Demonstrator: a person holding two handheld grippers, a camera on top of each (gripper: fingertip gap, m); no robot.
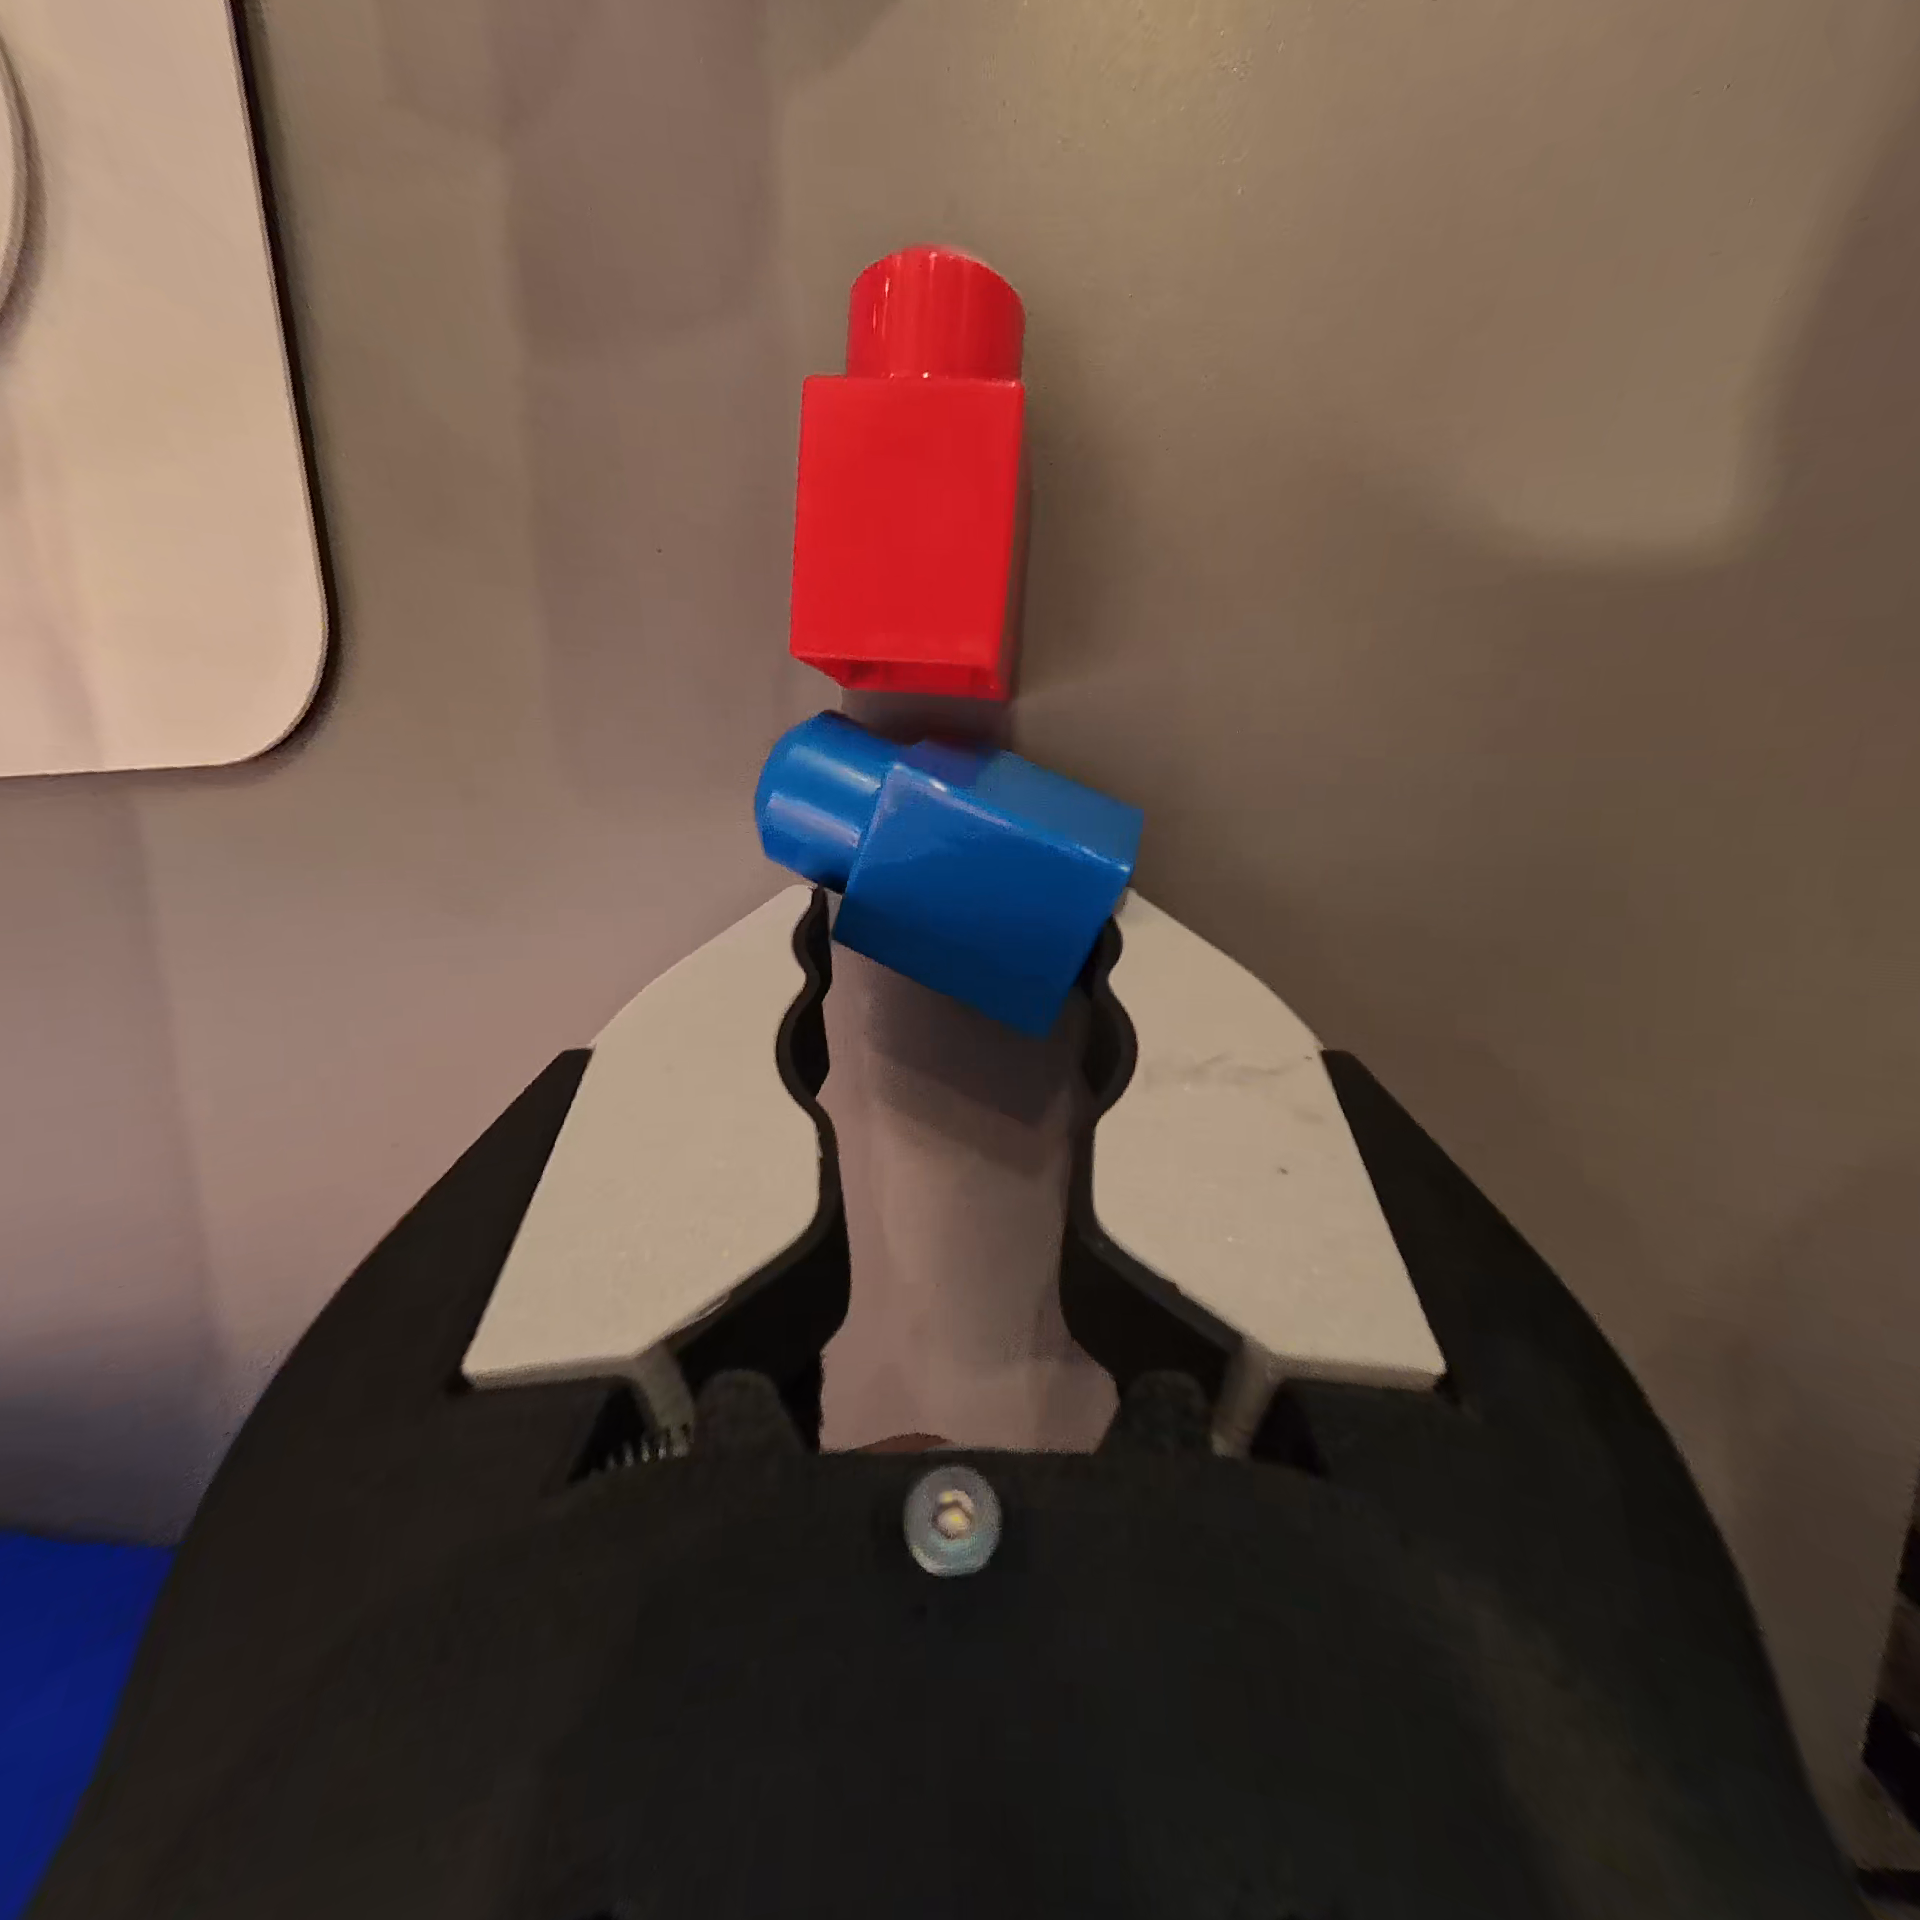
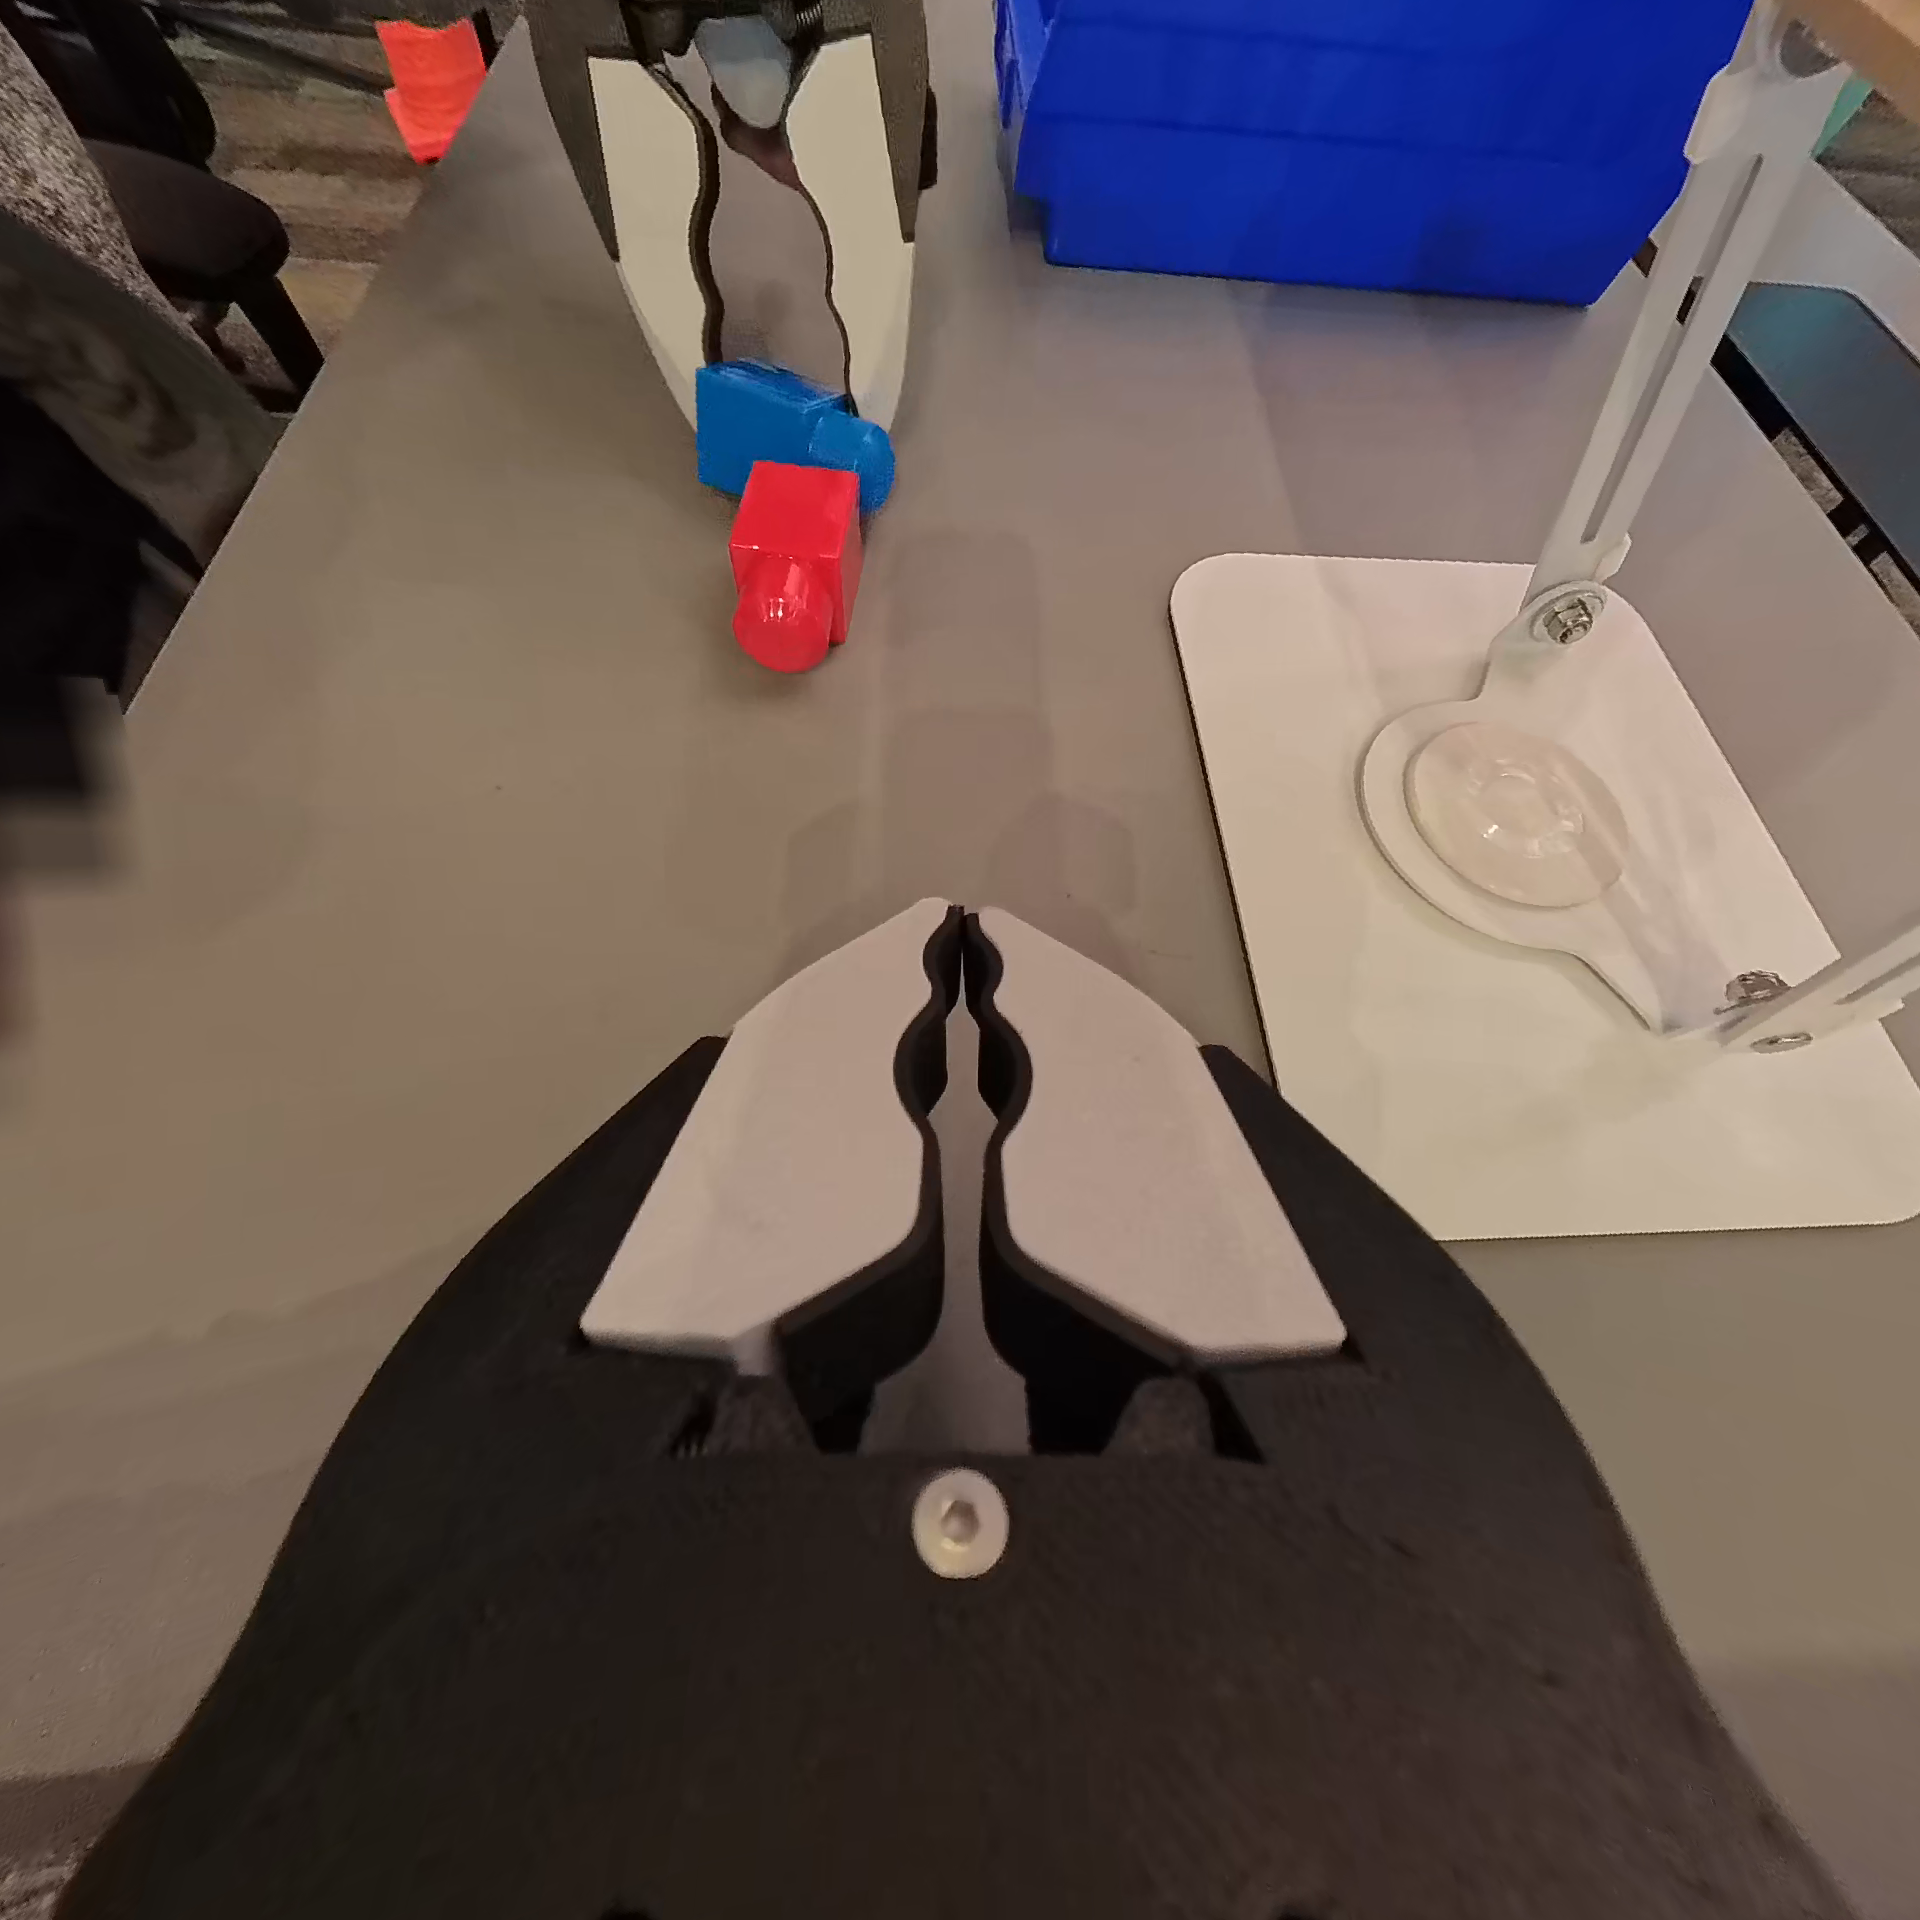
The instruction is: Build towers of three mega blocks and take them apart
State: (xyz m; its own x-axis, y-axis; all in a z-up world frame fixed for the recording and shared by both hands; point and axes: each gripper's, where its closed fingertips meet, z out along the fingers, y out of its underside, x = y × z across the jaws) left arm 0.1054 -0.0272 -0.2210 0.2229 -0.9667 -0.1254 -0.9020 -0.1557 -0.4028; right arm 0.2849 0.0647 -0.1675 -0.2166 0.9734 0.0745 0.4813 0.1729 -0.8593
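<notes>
The blue block [image 1: 956,873] lies tilted on its side on the grey table [image 2: 520,831], toward the far edge near the blue bin [image 2: 1351,156], its stud pointing sideways. The red block [image 1: 904,520] lies just beside it, apparently touching, stud toward the table's middle. The left gripper [image 1: 961,914] brackets the blue block's body, jaws spread; whether the pads press on it cannot be told. The right gripper [image 2: 961,920] hovers over the near middle of the table, jaws pressed together on nothing. These blocks look like light, stiff, glossy hollow plastic, likely slippery, so the flat side walls should give a surer hold than the round stud.
</notes>
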